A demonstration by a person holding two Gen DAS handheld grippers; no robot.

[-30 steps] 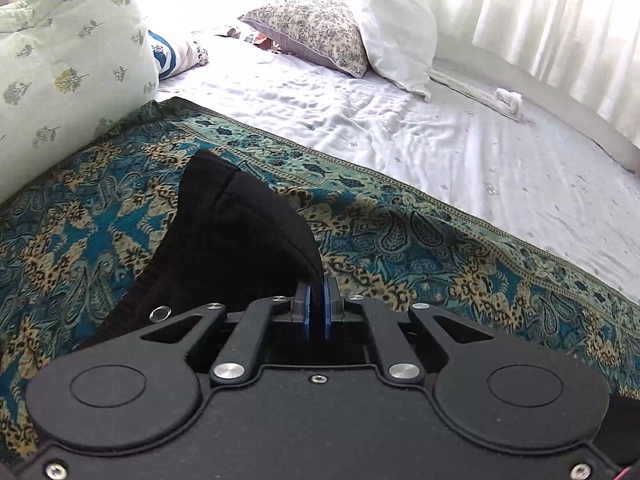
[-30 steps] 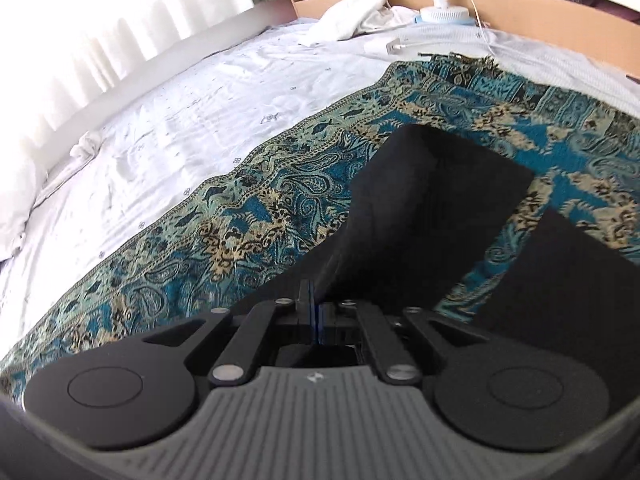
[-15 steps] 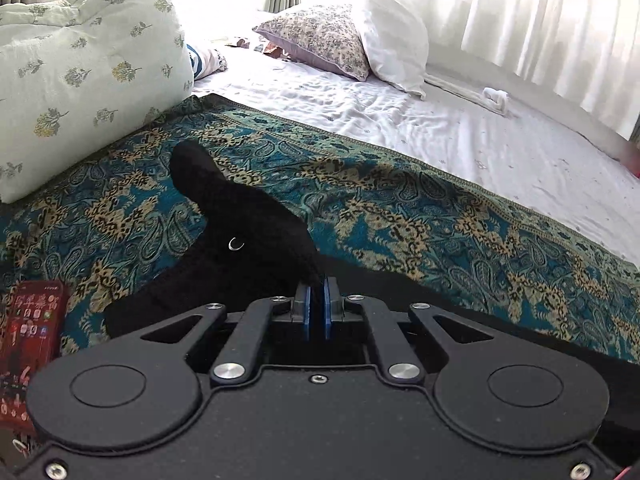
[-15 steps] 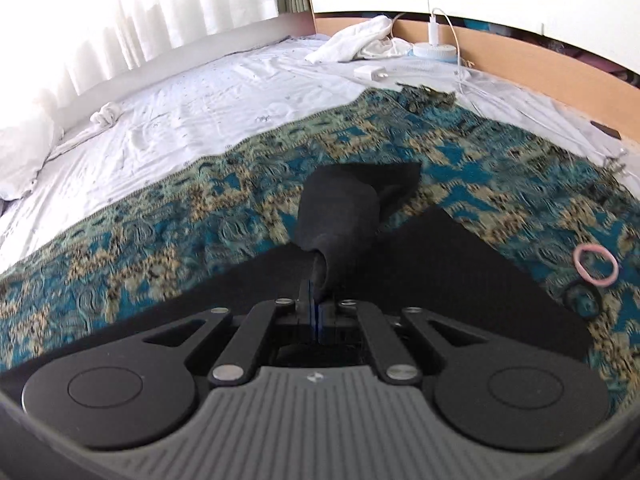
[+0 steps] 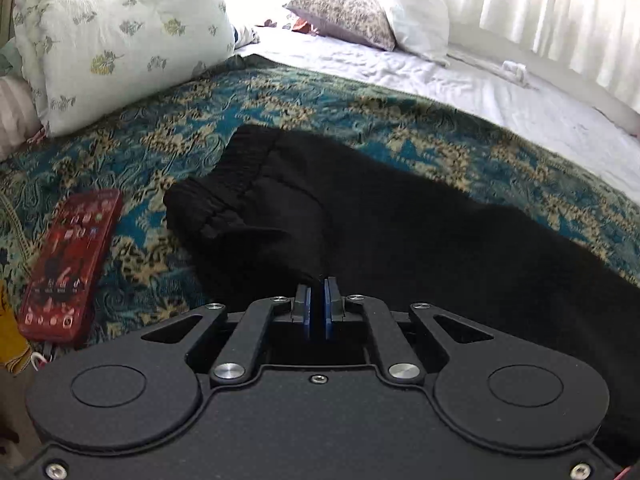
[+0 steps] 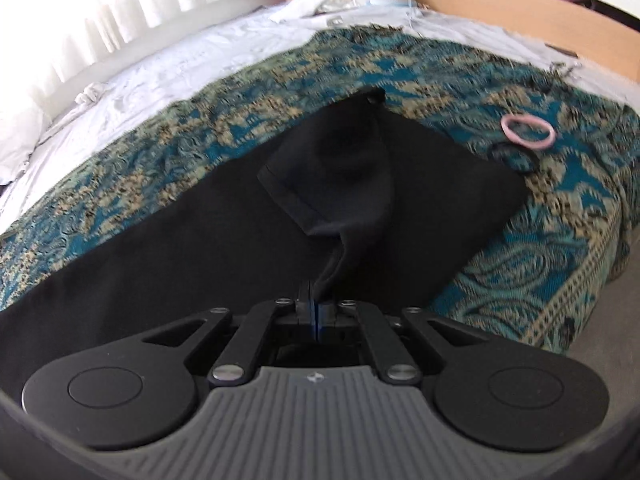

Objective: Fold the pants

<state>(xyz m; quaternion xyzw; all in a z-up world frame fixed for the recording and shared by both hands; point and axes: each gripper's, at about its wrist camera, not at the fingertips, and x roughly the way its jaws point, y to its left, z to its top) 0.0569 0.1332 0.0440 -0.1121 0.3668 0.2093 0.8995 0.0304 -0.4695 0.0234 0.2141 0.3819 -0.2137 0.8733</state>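
Observation:
Black pants lie folded lengthwise on a teal paisley bedspread. In the left wrist view the ribbed waistband sits ahead and left. My left gripper is shut on the waist-end fabric. In the right wrist view the pants stretch to the left and a leg cuff is pulled up over the other leg. My right gripper is shut on a pinched strip of that cuff fabric.
A red phone lies left of the waistband. A floral pillow and more pillows sit at the head. A pink hair tie and a black one lie near the cuff. The bedspread's edge drops off at right.
Both grippers pulled their pant ends toward me and down. The waist and the leg cuff now lie lower, over the other half of the pants. The phone came into fuller view.

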